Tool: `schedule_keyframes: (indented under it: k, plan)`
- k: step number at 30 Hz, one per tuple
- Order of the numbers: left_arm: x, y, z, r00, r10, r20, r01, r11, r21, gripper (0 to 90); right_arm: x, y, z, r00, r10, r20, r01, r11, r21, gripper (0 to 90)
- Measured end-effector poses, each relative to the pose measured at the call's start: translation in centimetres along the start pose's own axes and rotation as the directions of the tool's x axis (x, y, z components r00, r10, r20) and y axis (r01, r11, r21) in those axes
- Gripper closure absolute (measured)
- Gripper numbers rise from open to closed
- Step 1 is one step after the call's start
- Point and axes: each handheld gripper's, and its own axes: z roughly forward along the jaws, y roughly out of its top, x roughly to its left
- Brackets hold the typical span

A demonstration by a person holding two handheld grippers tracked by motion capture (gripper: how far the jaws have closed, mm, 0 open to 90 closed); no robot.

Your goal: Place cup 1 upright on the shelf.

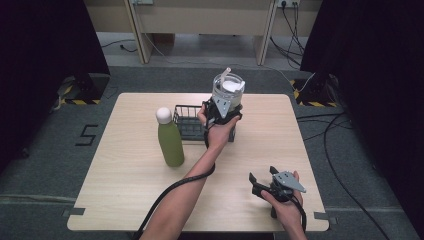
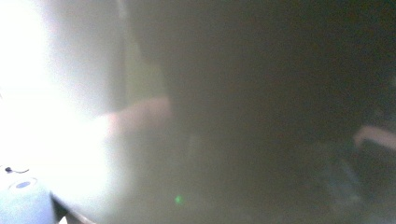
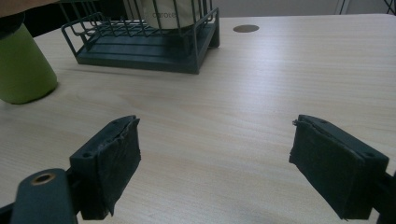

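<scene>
A clear cup (image 1: 229, 89) with a white lid and a straw stands upright at the right end of a dark wire basket (image 1: 189, 122) at the table's back middle. My left gripper (image 1: 223, 104) grips the cup from the near side. The left gripper view is a close blur. In the right gripper view the cup's pale lower part (image 3: 163, 14) sits inside the basket (image 3: 140, 46). My right gripper (image 1: 262, 174) rests open low over the table at the front right, and nothing lies between its jaws (image 3: 215, 158).
A green bottle (image 1: 170, 140) with a white cap stands upright left of the basket, and its base (image 3: 23, 65) shows in the right gripper view. The wooden table (image 1: 125, 190) is bare in front. Black curtains hang at both sides.
</scene>
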Motion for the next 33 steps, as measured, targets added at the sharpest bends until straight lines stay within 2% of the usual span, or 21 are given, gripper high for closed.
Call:
schedule_keyframes:
  k: [16,23,33]
  plan:
    - [-0.07,-0.44,0.02,1.0,-0.005,-0.005,0.005,1.0,0.0,8.9,0.03,0.0,0.0,1.0,-0.004,-0.001,0.004,1.0,-0.001,15.5]
    - [0.4,-0.63,0.05,0.9988,-0.048,-0.001,0.048,0.9988,-0.001,8.7,0.09,0.0,0.01,1.0,-0.006,-0.001,0.006,1.0,0.003,15.5]
    - [0.86,-0.74,0.21,0.9976,-0.07,0.007,0.07,0.9976,0.002,8.5,0.12,0.01,0.04,1.0,-0.009,-0.003,0.009,1.0,0.005,15.5]
